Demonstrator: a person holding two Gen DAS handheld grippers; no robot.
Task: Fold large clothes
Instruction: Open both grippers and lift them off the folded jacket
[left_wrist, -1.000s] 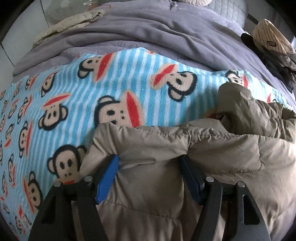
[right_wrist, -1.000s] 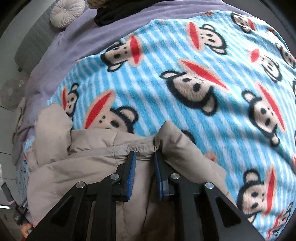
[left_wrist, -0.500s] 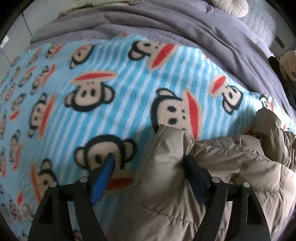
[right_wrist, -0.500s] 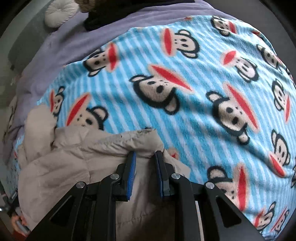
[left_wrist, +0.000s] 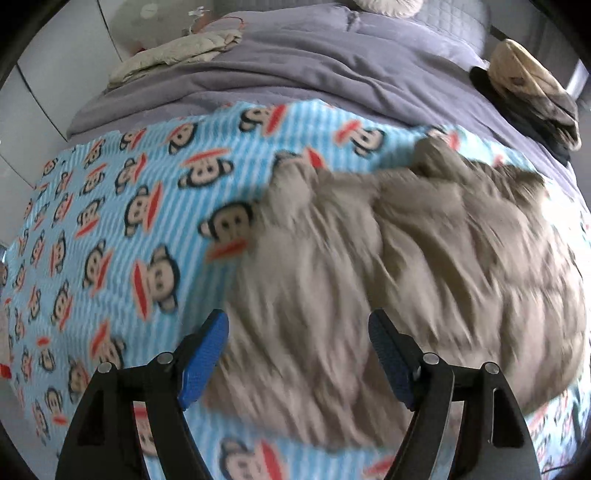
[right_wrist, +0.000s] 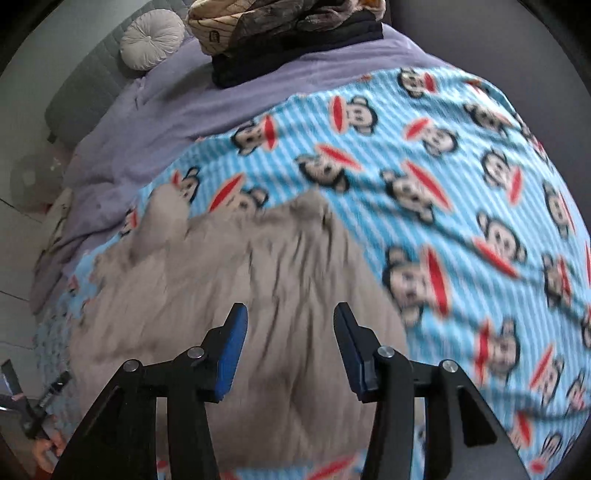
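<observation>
A beige padded jacket (left_wrist: 424, 258) lies bunched on the blue striped monkey-print blanket (left_wrist: 110, 221); motion blurs it in both views. My left gripper (left_wrist: 299, 332) hangs above the jacket's near left part, open, with nothing between its blue pads. In the right wrist view the same jacket (right_wrist: 240, 295) spreads below my right gripper (right_wrist: 290, 328), whose jaws are opening and stand clear of the cloth. The blanket (right_wrist: 461, 206) fills that view's right side.
A purple duvet (left_wrist: 314, 74) covers the bed behind the blanket. A cream garment (left_wrist: 177, 55) lies at the back left and a pile of clothes (left_wrist: 532, 92) at the back right. A round cushion (right_wrist: 153, 38) rests near the headboard. A hand (right_wrist: 48, 450) shows at the lower left.
Both grippers have lifted off the jacket, which now lies lower and farther away. The right gripper, shut on a jacket fold before, has let go and spread its jaws.
</observation>
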